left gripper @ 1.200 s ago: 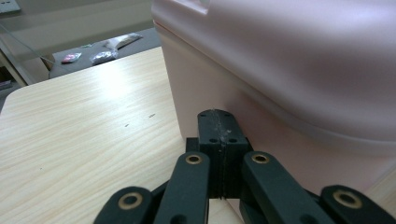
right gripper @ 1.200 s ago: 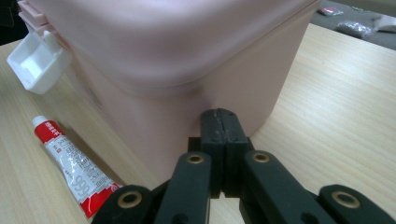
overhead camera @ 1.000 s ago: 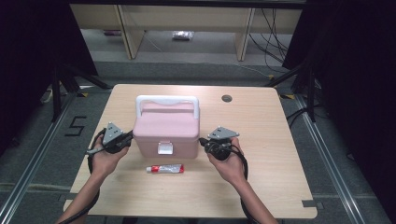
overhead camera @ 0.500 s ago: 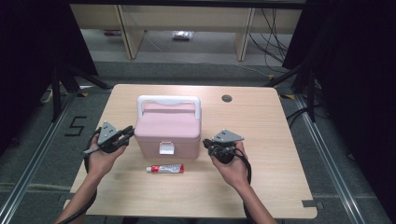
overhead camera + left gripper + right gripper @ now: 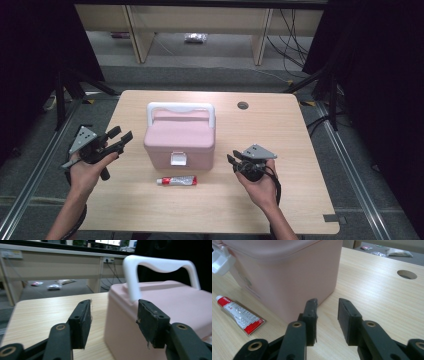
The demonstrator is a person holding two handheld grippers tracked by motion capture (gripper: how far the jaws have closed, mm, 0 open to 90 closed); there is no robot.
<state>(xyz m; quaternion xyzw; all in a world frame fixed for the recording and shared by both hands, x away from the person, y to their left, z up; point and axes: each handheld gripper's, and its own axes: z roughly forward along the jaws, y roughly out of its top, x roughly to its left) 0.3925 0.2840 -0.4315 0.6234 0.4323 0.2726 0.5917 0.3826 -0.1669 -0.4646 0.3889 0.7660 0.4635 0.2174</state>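
Note:
A pink box (image 5: 179, 137) with a white handle (image 5: 181, 106) and a white front latch (image 5: 177, 159) stands mid-table. A red-and-white tube (image 5: 176, 180) lies just in front of it. My left gripper (image 5: 121, 135) hovers left of the box, apart from it; its jaws have just been opening and stand open with nothing gripped. My right gripper (image 5: 232, 160) sits low at the box's right, also just opened, empty. The left gripper view has the open left gripper (image 5: 113, 315) facing the box's side (image 5: 175, 300). The right gripper (image 5: 327, 310) faces the box's corner (image 5: 287, 270) and the tube (image 5: 239, 315).
The wooden table (image 5: 280, 130) has a round cable hole (image 5: 243, 105) at the back right. Beyond its far edge are desk legs and cables on the floor. Dark curtains hang at both sides.
Both grippers have drawn outward from the box's sides, the left one also rising. Their jaws went from shut to open. The box and the tube have stayed put.

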